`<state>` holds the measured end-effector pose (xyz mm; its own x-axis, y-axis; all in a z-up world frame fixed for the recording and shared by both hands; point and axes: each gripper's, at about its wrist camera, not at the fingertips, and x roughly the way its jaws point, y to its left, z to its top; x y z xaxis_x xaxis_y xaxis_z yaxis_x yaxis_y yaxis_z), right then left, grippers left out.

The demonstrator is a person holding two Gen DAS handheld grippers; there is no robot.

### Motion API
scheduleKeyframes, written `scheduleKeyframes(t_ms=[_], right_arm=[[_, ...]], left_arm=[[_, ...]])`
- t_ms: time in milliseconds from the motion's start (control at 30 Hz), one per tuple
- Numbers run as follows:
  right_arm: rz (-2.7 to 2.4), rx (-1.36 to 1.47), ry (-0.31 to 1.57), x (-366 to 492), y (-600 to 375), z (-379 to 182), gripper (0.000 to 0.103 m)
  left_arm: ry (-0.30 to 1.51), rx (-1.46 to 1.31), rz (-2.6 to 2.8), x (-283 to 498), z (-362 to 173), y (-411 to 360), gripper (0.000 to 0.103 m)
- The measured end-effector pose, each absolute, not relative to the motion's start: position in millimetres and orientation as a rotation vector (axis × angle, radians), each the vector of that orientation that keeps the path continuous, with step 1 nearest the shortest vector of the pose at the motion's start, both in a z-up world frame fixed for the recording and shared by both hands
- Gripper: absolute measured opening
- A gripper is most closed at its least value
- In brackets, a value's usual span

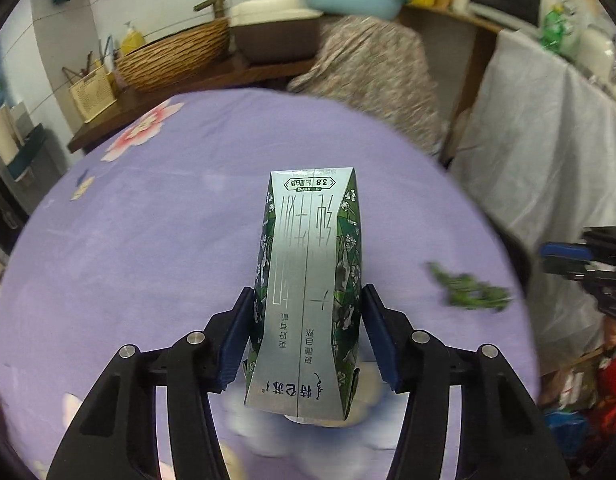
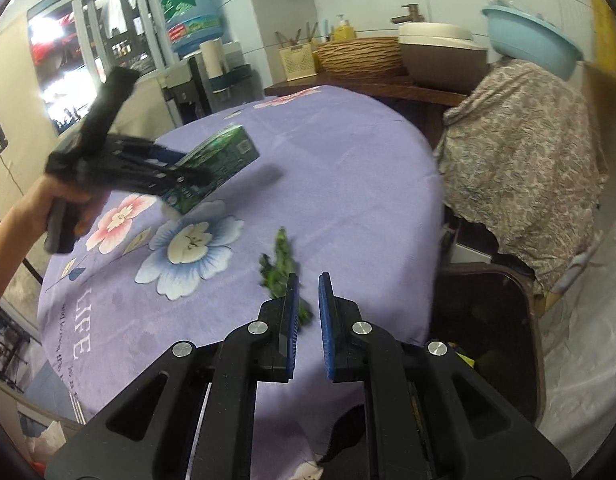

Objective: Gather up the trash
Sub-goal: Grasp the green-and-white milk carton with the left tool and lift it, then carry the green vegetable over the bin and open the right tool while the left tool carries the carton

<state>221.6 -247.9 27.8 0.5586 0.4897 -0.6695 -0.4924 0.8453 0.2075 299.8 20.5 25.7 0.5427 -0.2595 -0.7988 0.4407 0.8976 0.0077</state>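
light: even indoor, window glare | blur: motion-smeared edges | distortion: fisheye, dark corners
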Motion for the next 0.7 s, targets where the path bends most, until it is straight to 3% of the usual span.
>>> scheduleKeyframes(t_ms=[200, 267, 333, 400, 667, 700], right_arm=[[0.545, 0.061, 0.794, 207.3, -284.8, 19.0, 0.013], [0.575, 0.097, 0.802, 206.8, -287.0, 15.6, 0.022], [0.582, 0.083, 0.801, 207.7, -278.0, 11.5, 0.038], [0.601, 0.054, 0.787, 206.3, -263.4, 6.2, 0.044], [0.589, -0.061, 0.756, 222.1, -220.1, -14.0, 0.043], [0.582, -0.074, 0.752, 222.1, -219.5, -14.2, 0.033]], left_arm=[[0.774, 0.125, -0.496, 259.5, 46.6, -9.5, 0.053], [0.743, 0.143, -0.494, 249.3, 50.3, -15.6, 0.054], [0.722, 0.129, -0.489, 240.1, 52.7, -17.0, 0.054], [0.722, 0.108, -0.486, 234.2, 52.4, -14.0, 0.054], [0.691, 0.057, -0.458, 203.3, 47.3, -3.5, 0.054], [0.690, 0.054, -0.455, 200.0, 45.6, -4.7, 0.054]])
